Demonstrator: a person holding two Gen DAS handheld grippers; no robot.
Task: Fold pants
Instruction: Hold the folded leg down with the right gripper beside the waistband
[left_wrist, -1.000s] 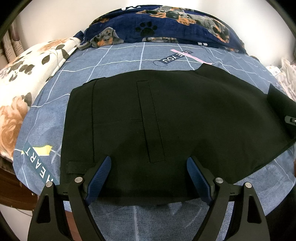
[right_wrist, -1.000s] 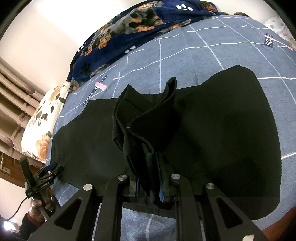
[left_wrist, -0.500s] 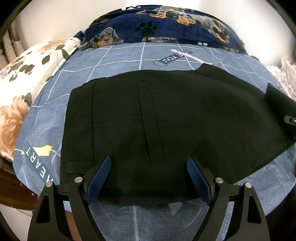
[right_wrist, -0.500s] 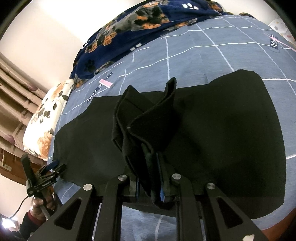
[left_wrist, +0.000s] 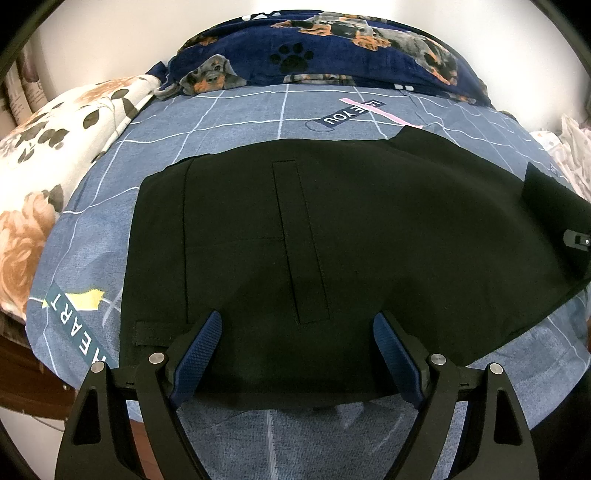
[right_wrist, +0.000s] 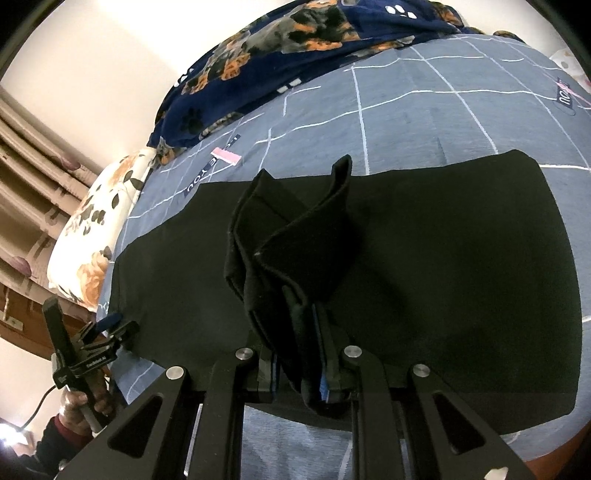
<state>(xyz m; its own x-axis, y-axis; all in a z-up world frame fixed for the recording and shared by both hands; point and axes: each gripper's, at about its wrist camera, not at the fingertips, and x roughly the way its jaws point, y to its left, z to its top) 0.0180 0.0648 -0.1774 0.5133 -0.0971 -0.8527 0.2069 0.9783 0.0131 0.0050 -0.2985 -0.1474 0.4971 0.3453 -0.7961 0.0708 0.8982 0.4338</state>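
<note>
Black pants (left_wrist: 332, 240) lie flat across a blue checked bedsheet (left_wrist: 240, 118). My left gripper (left_wrist: 297, 354) stands open over the near edge of the waist end, its blue pads (left_wrist: 199, 350) apart, with only flat cloth between them. In the right wrist view my right gripper (right_wrist: 299, 373) is shut on a bunched fold of the pants' leg end (right_wrist: 291, 236), which stands up from the flat cloth (right_wrist: 461, 277). That lifted leg end (left_wrist: 554, 210) shows at the right edge of the left wrist view. The left gripper (right_wrist: 107, 332) appears far left, held by a hand.
A navy dog-print blanket (left_wrist: 332, 48) lies along the bed's far side by a white wall. A floral pillow (left_wrist: 40, 177) sits at the left, with curtains (right_wrist: 29, 155) and wooden furniture beyond. The bed's near edge runs just below both grippers.
The right gripper has shifted slightly sideways with the bunched leg end in its grip. The left gripper has stayed still and open.
</note>
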